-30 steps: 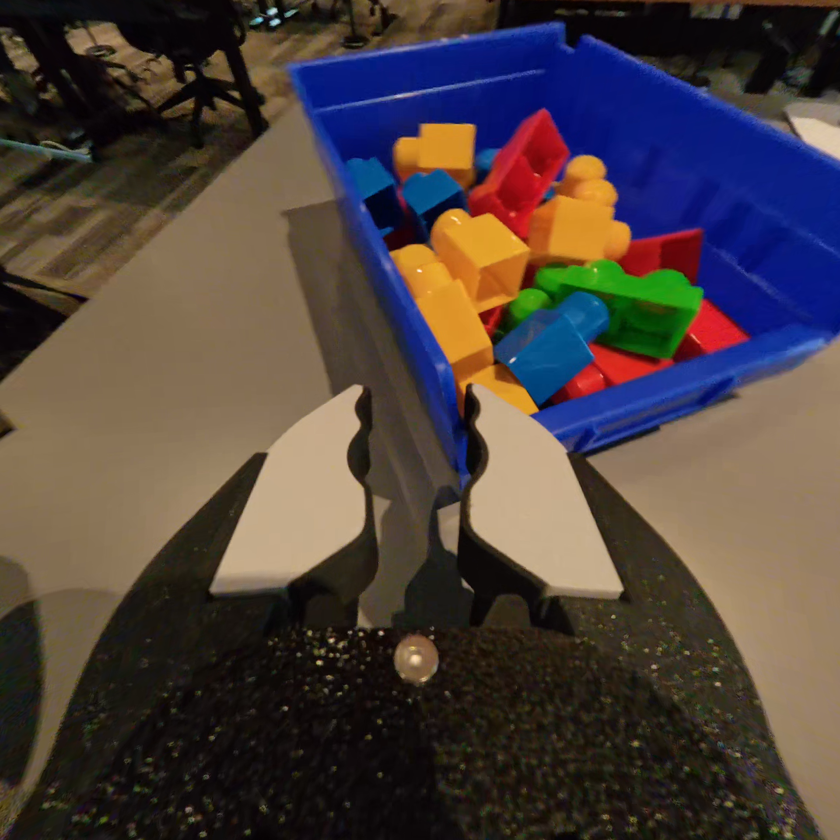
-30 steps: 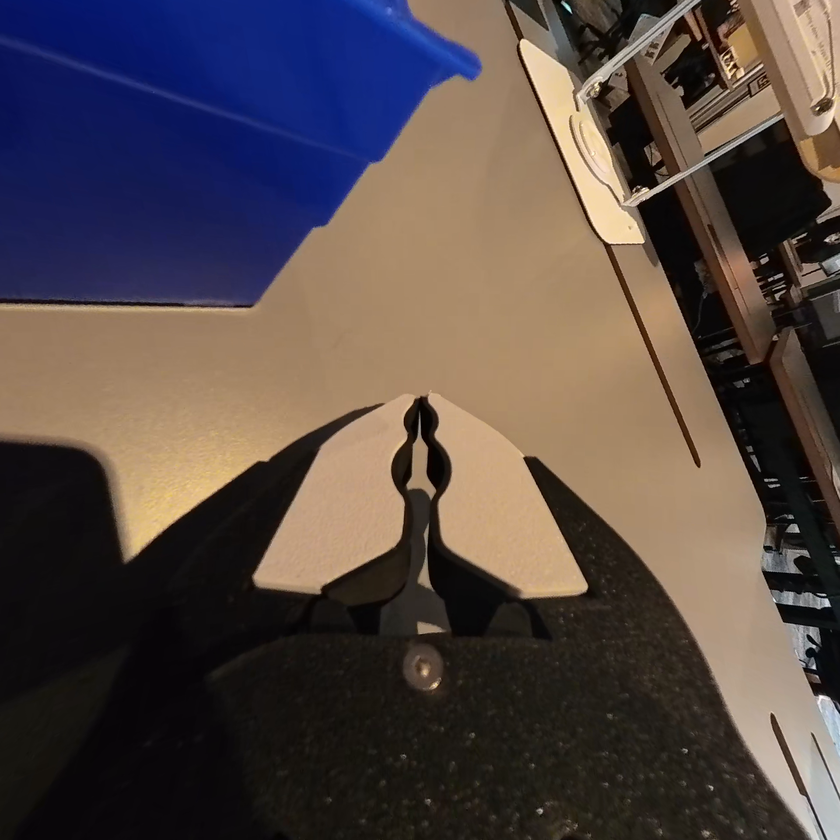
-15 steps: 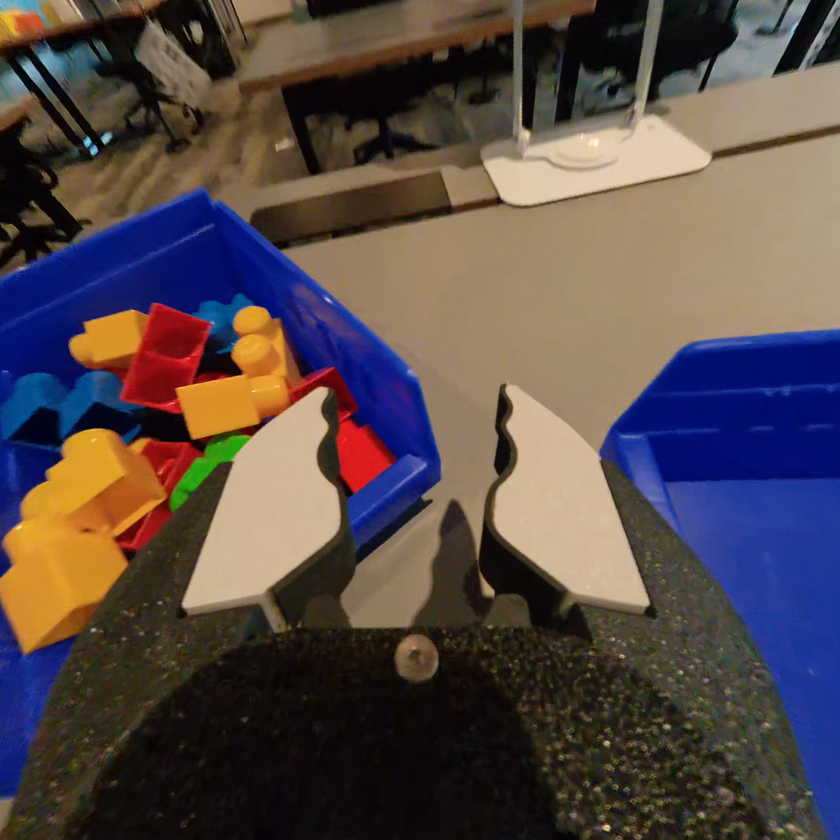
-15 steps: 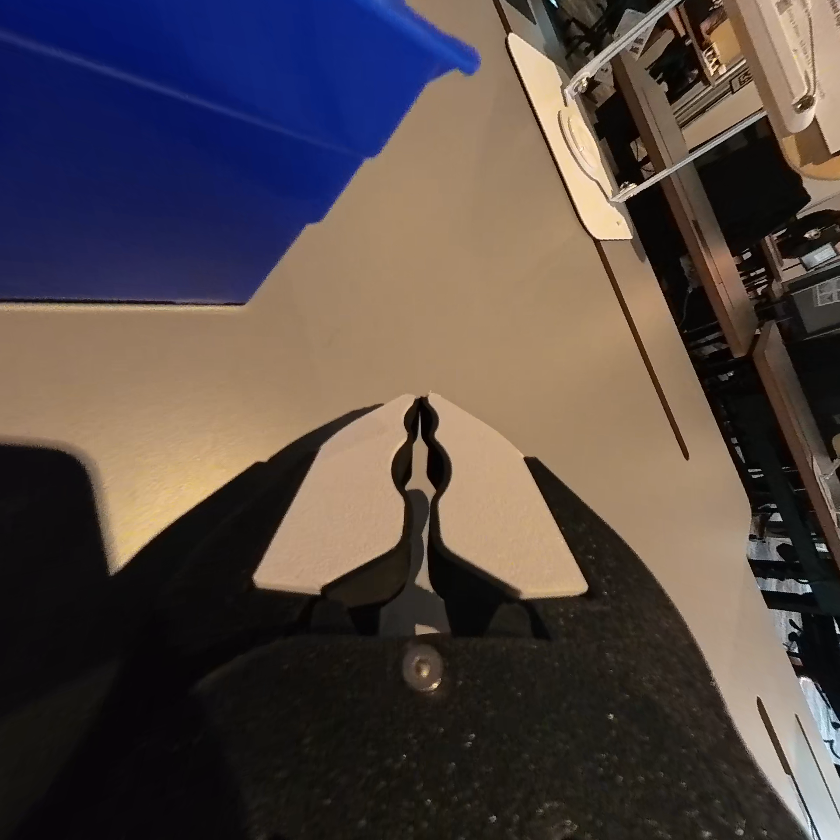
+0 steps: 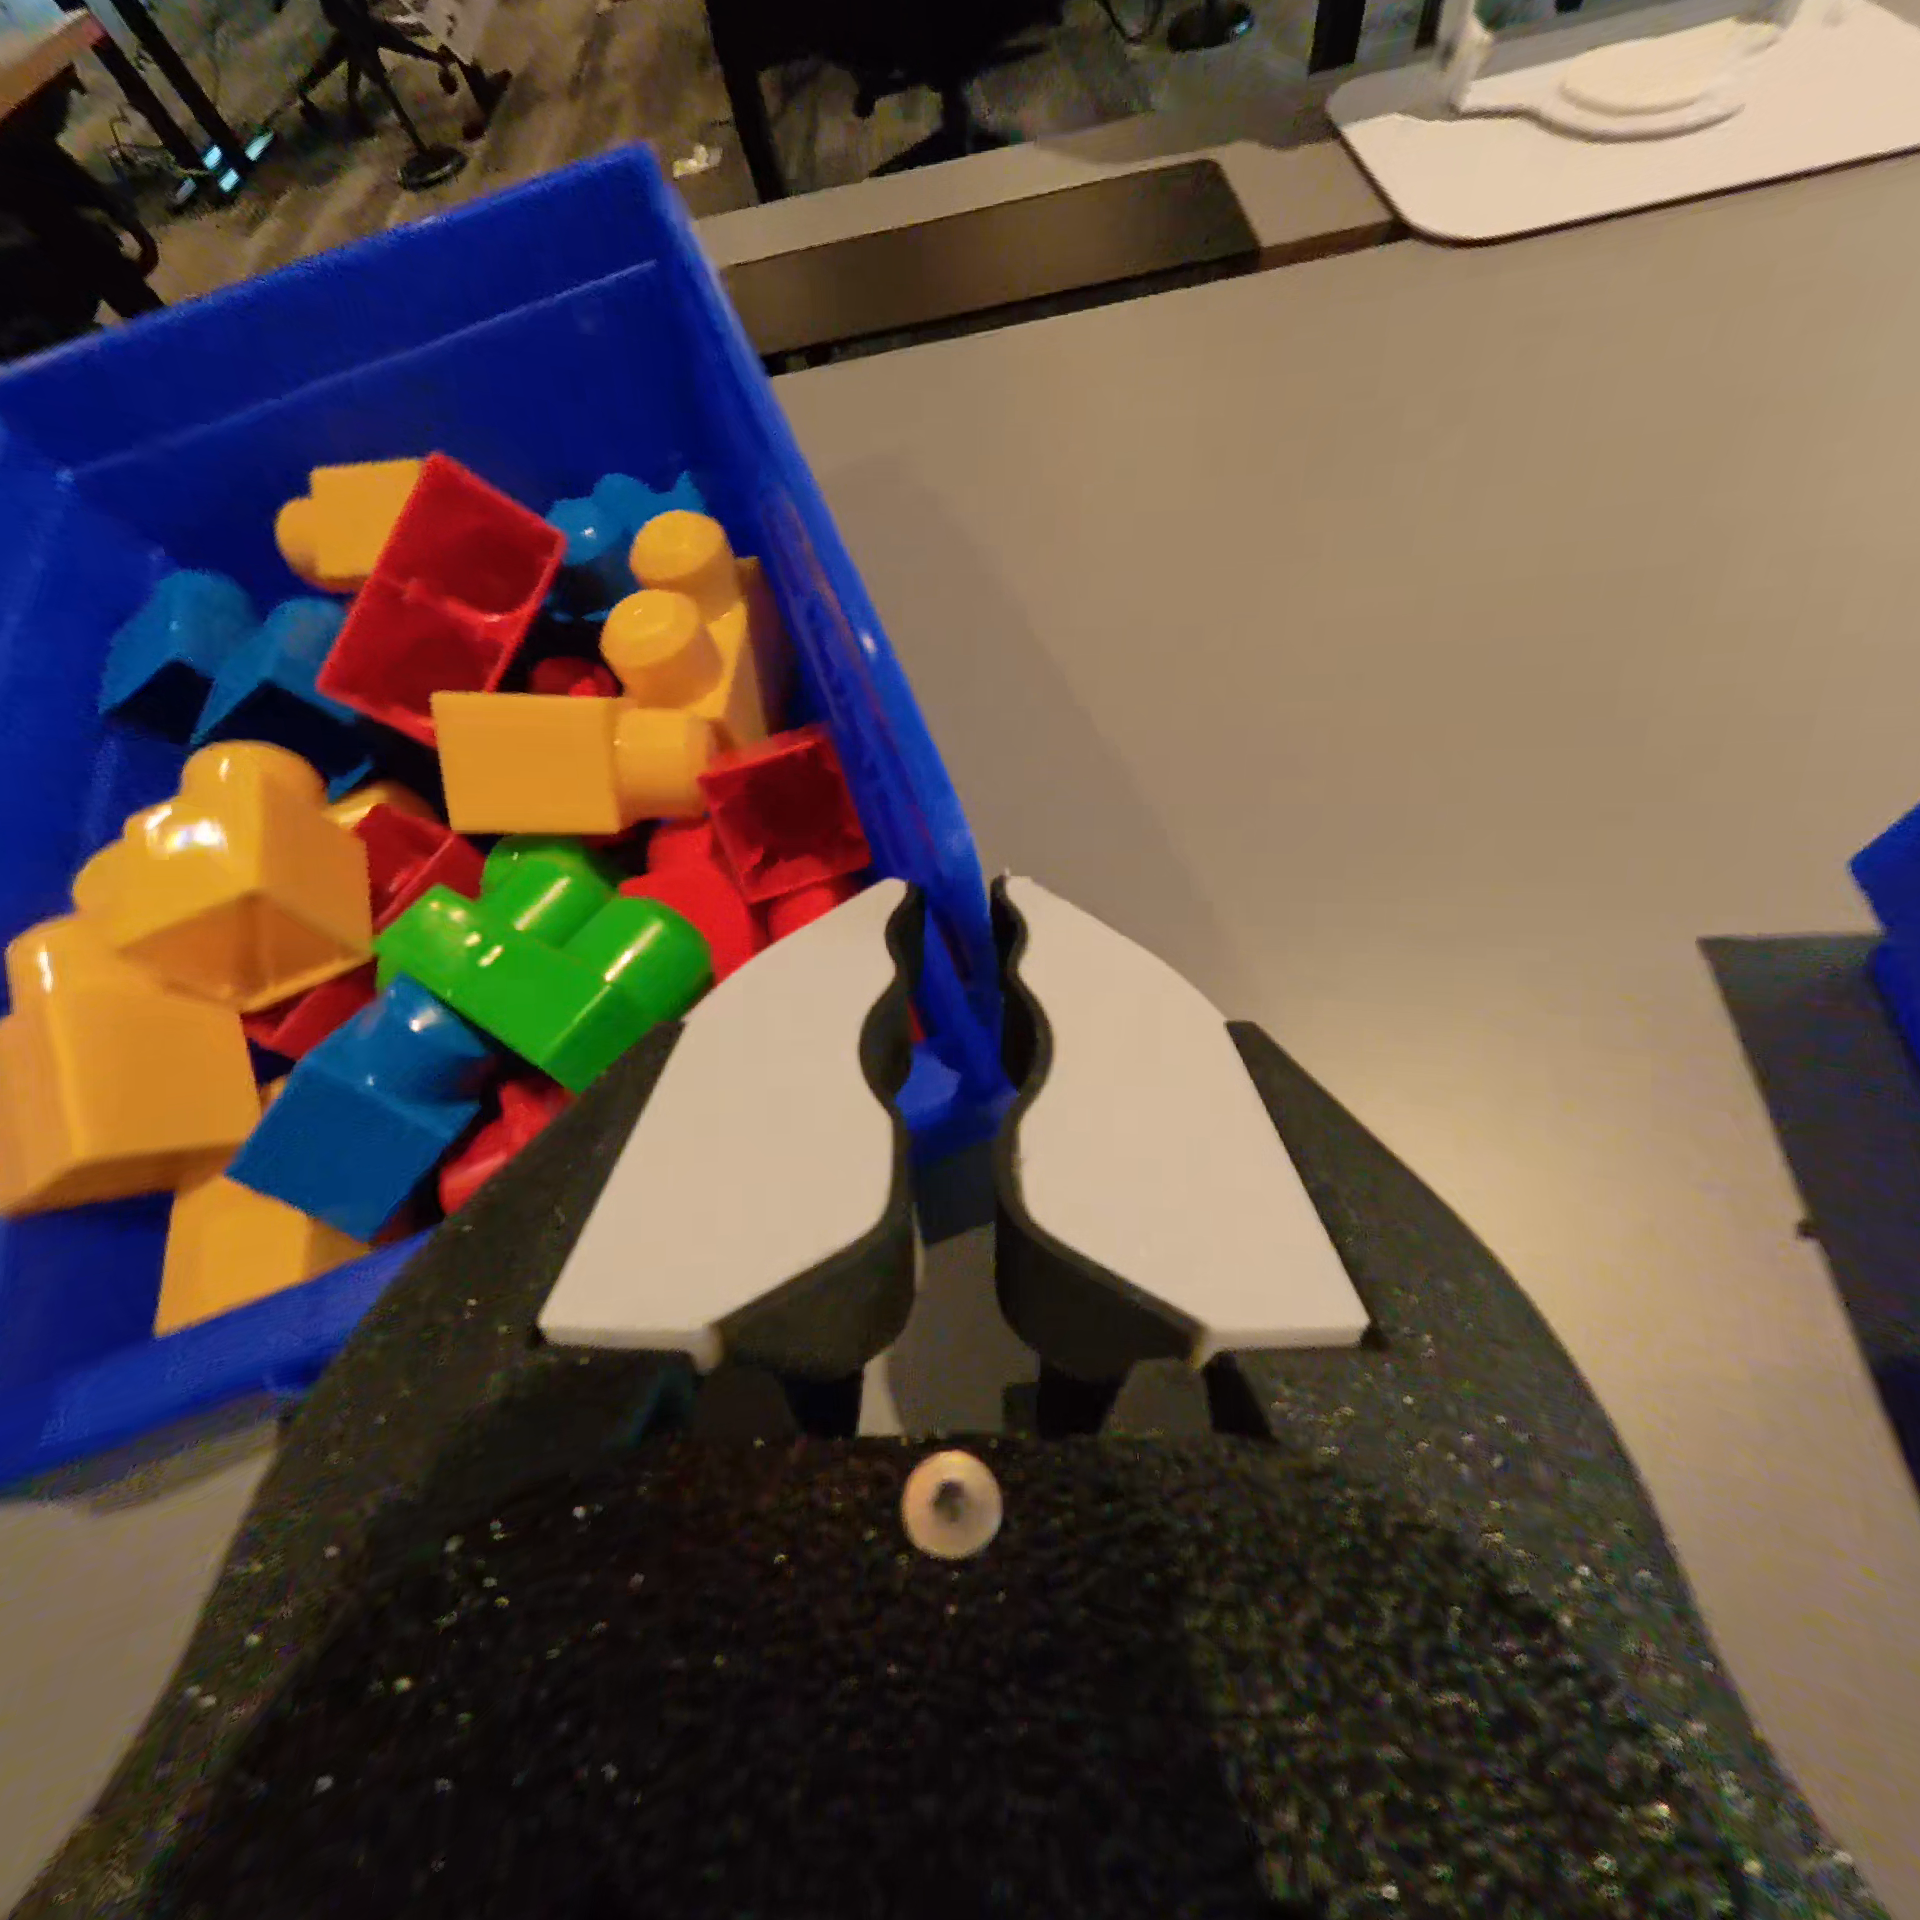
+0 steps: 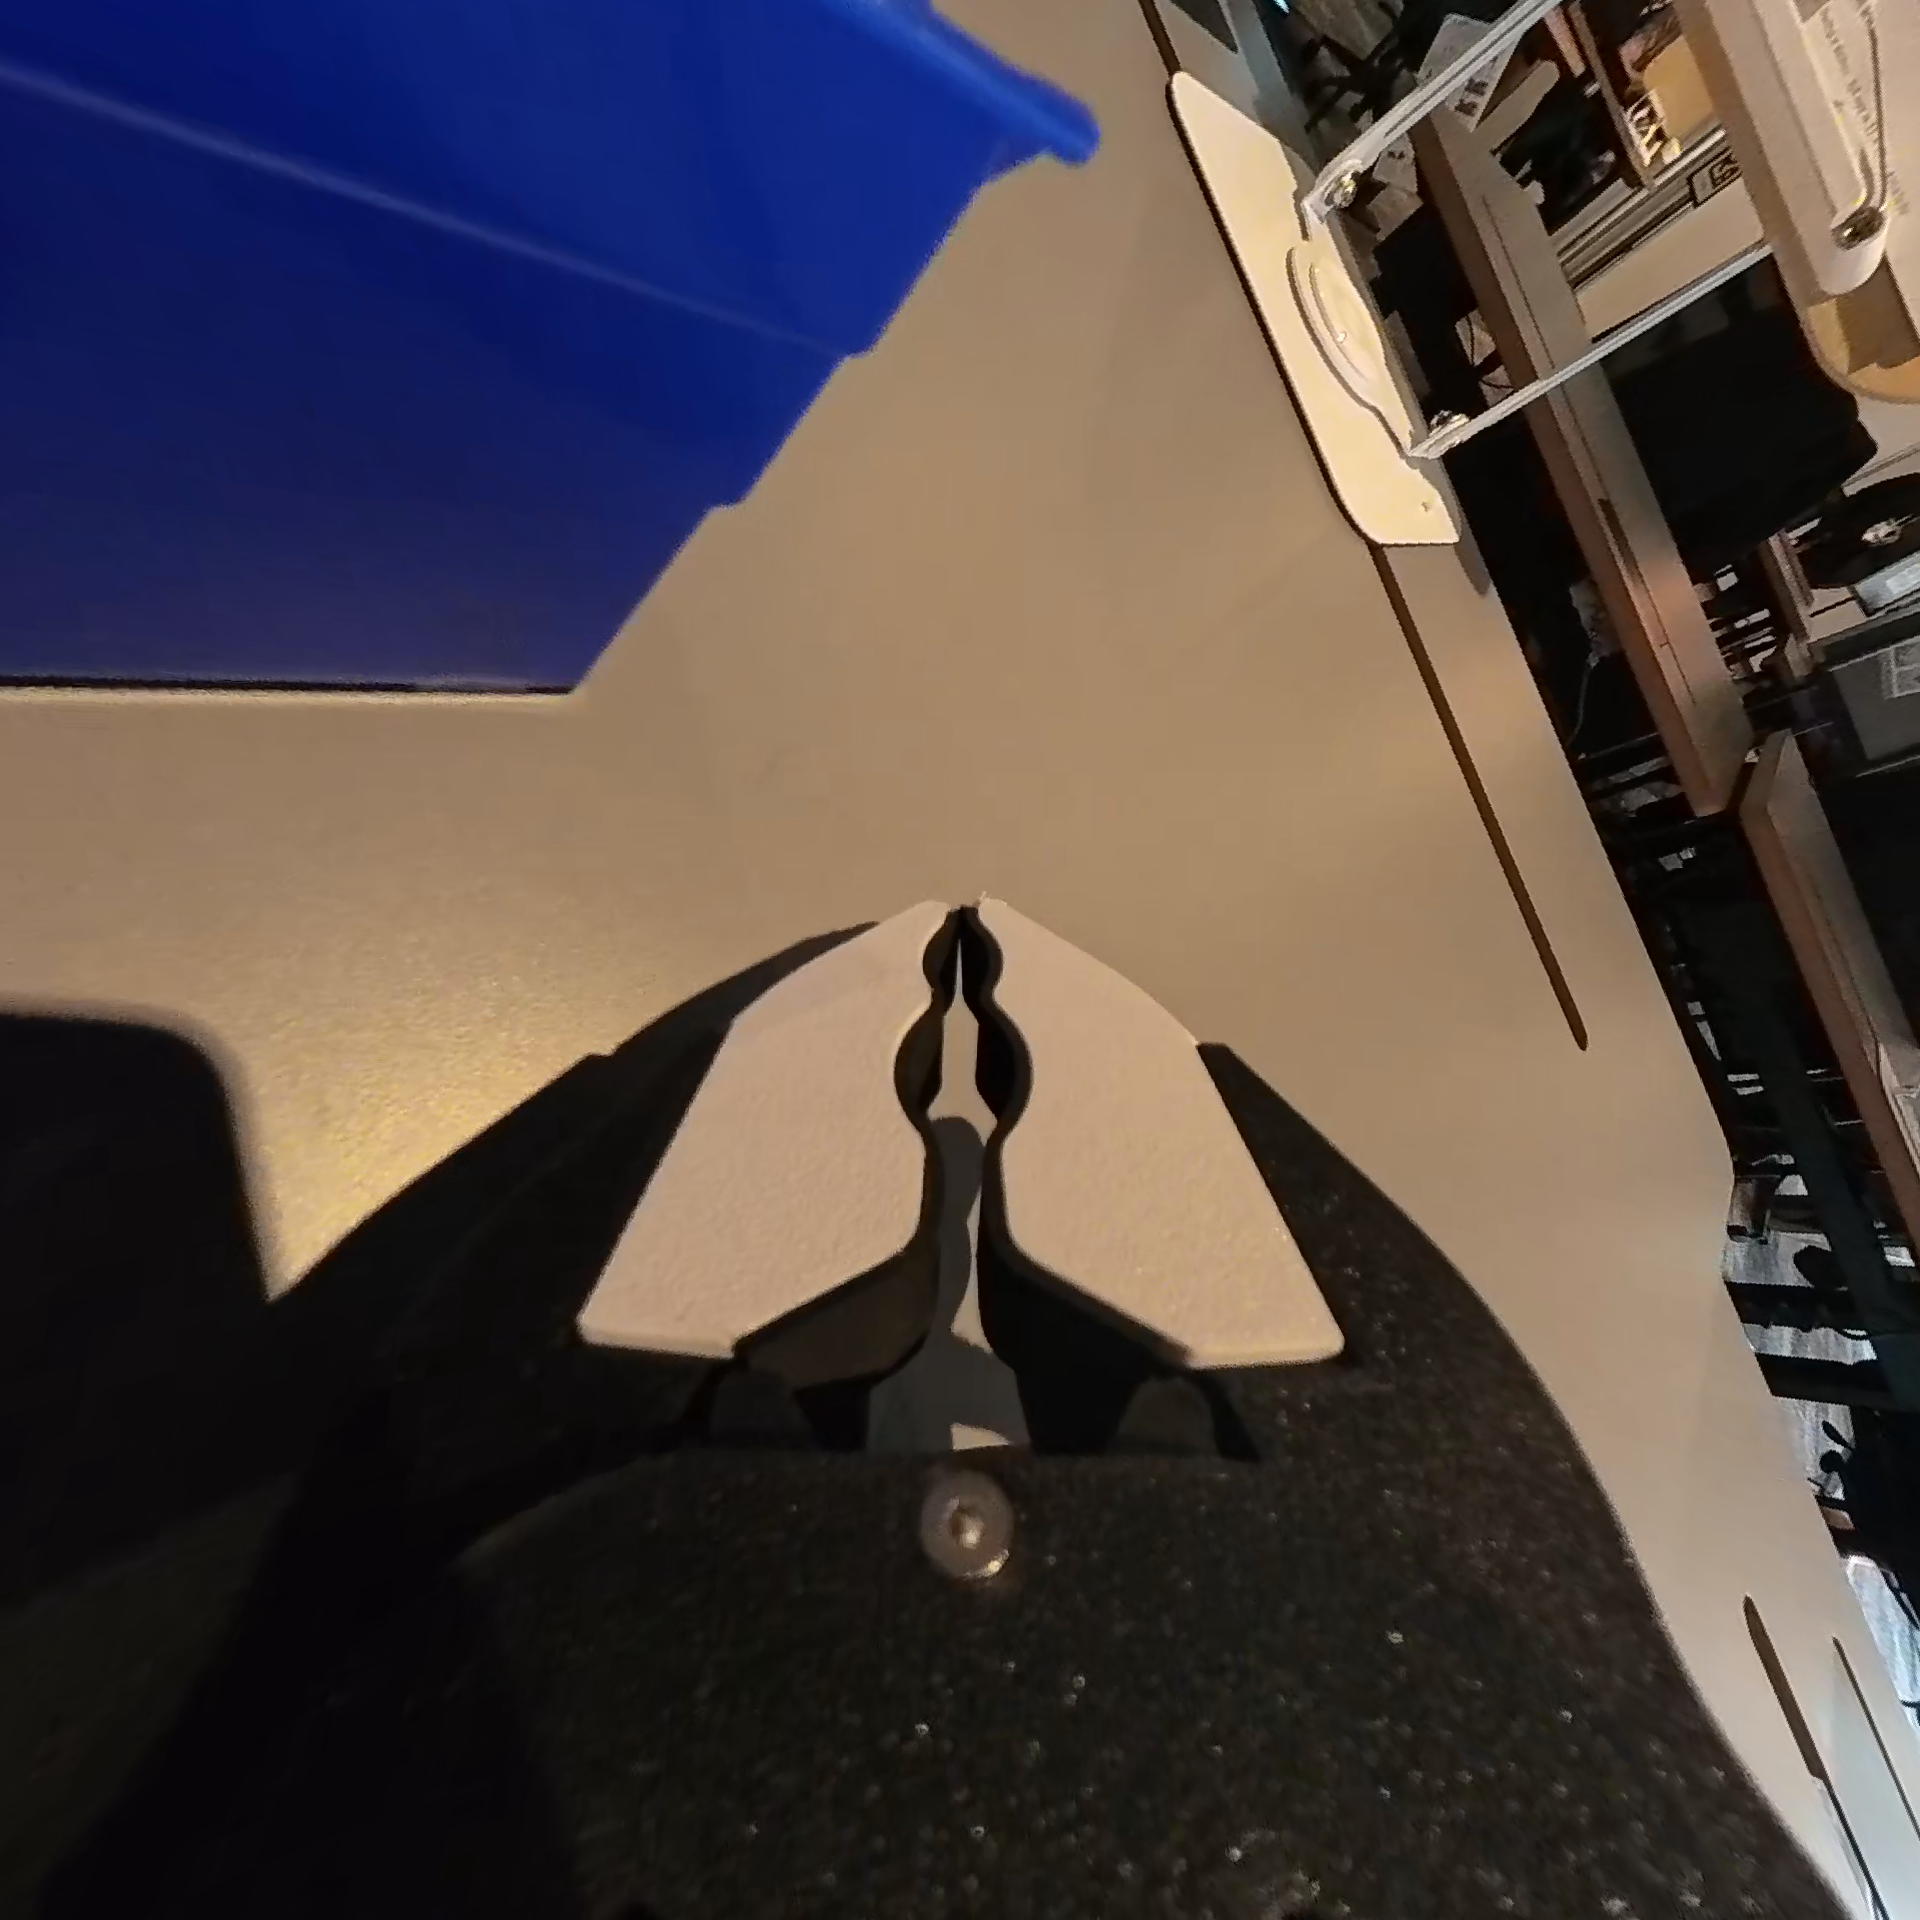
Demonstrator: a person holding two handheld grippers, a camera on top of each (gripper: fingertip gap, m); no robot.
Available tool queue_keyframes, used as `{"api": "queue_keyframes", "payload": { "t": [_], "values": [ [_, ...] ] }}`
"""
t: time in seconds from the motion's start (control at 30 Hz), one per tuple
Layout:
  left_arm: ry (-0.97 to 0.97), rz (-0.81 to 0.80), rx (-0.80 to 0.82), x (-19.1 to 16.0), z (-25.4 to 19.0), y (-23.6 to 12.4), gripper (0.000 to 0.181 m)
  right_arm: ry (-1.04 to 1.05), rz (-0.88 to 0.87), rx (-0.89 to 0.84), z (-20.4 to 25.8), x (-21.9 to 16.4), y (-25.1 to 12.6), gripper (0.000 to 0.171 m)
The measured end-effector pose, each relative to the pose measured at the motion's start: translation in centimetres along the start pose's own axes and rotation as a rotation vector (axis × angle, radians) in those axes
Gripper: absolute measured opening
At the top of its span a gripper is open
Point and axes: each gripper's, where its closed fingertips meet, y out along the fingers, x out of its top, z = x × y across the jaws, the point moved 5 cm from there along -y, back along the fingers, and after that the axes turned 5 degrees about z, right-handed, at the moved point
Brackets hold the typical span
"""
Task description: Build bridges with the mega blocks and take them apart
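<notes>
A blue bin (image 5: 416, 301) on the grey table (image 5: 1351, 623) holds several mega blocks: a green one (image 5: 540, 966), a red one (image 5: 447, 592), a yellow one (image 5: 530, 764) and a blue one (image 5: 364, 1112). My left gripper (image 5: 951, 894) is closed down on the bin's right wall near its front corner, one finger inside and one outside. My right gripper (image 6: 966, 912) is shut and empty, low over bare table, beside a second blue bin (image 6: 364, 364).
The second blue bin's corner (image 5: 1891, 894) shows at the right edge of the left wrist view. A white stand base (image 5: 1621, 135) sits at the table's far edge and also shows in the right wrist view (image 6: 1320, 312). Desks and chairs stand beyond. Some 50 cm of space lies between my two pairs of fingers.
My left gripper swung back left from the gap between the bins and narrowed from wide open onto the bin's right wall. The right gripper barely moved.
</notes>
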Motion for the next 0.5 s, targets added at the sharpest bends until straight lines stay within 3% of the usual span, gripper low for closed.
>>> {"api": "queue_keyframes", "payload": {
  "t": [0.23, 0.5],
  "values": [
    [-0.103, -0.037, 0.054, -1.9, 5.9, -1.0, 0.003, 0.000, 0.007, -0.019, 0.0, 0.0, 0.1, 0.000],
    [-0.120, -0.056, 0.087, -2.1, 7.7, -0.6, 0.003, -0.002, 0.011, -0.029, 0.0, 0.0, 0.0, 0.000]
  ]
}}
